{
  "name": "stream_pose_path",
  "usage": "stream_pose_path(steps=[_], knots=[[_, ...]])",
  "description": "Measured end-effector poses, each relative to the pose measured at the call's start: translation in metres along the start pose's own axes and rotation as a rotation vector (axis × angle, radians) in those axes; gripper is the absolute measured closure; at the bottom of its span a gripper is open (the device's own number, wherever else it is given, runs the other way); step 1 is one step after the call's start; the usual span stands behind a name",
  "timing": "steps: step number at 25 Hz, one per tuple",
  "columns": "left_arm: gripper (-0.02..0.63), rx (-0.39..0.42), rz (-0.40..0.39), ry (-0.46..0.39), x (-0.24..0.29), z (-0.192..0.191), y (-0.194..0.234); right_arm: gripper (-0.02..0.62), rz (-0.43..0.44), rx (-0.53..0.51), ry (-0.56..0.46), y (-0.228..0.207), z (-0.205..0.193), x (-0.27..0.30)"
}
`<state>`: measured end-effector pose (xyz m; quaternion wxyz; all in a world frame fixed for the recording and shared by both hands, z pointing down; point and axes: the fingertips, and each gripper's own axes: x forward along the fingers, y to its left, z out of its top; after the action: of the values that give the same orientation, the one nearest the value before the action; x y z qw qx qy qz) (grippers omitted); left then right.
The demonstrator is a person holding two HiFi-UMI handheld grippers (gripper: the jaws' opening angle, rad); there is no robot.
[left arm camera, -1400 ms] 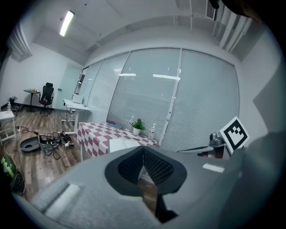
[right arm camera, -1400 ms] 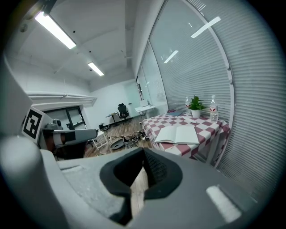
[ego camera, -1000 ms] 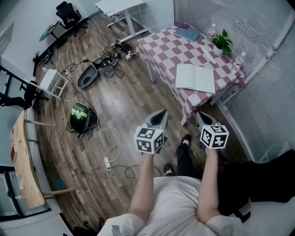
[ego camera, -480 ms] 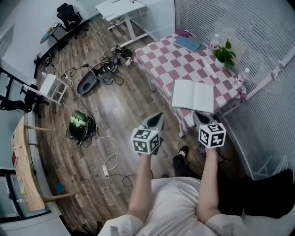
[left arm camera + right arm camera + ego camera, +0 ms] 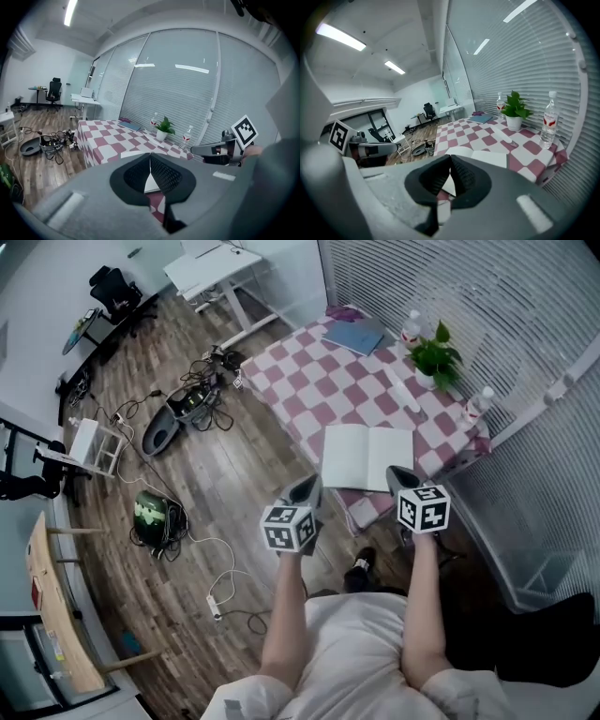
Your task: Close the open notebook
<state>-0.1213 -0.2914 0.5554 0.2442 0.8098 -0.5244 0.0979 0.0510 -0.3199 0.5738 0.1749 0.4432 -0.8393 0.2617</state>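
Head view: we hold the left tool [image 5: 307, 486] and the right tool [image 5: 398, 474] side by side at the near edge of the checked desk [image 5: 309, 371]. Both point toward the notebook [image 5: 367, 456], which lies open and flat, white pages up, on the desk's near side. A potted plant [image 5: 433, 357] and a blue book [image 5: 354, 336] stand farther back.

Left gripper view: our left tool [image 5: 150, 159] has its jaws pressed together with nothing gripped. The notebook [image 5: 136, 153] lies on the desk just beyond them, and the right tool [image 5: 197, 150] reaches in from the right.

Right gripper view: our right tool [image 5: 451, 161] likewise shows its jaws closed and empty. The open notebook [image 5: 483, 158] lies just ahead of them. The potted plant [image 5: 514, 110] and a water bottle [image 5: 549, 123] stand behind it, and the left tool [image 5: 393, 146] is at the left.
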Motion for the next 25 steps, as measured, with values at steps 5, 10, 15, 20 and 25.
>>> stream_pose_path(steps=[5,10,15,20,25], knots=[[0.597,-0.057,0.063,0.084,0.023,-0.051,0.025,0.594,0.017,-0.004,0.106,-0.026,-0.027,0.024],[0.595,-0.132,0.093,0.136,0.029,-0.081,0.042,0.594,0.050,-0.005,0.103,-0.023,-0.020,0.043],[0.595,-0.175,0.074,0.220,0.040,-0.119,0.045,0.594,0.038,0.026,0.113,-0.015,-0.067,0.078],[0.595,-0.187,0.046,0.277,0.051,-0.144,0.052,0.594,0.035,-0.013,0.177,-0.016,-0.097,0.098],[0.594,-0.262,0.040,0.268,0.060,-0.143,0.067,0.594,0.064,-0.055,0.197,-0.011,-0.096,0.105]])
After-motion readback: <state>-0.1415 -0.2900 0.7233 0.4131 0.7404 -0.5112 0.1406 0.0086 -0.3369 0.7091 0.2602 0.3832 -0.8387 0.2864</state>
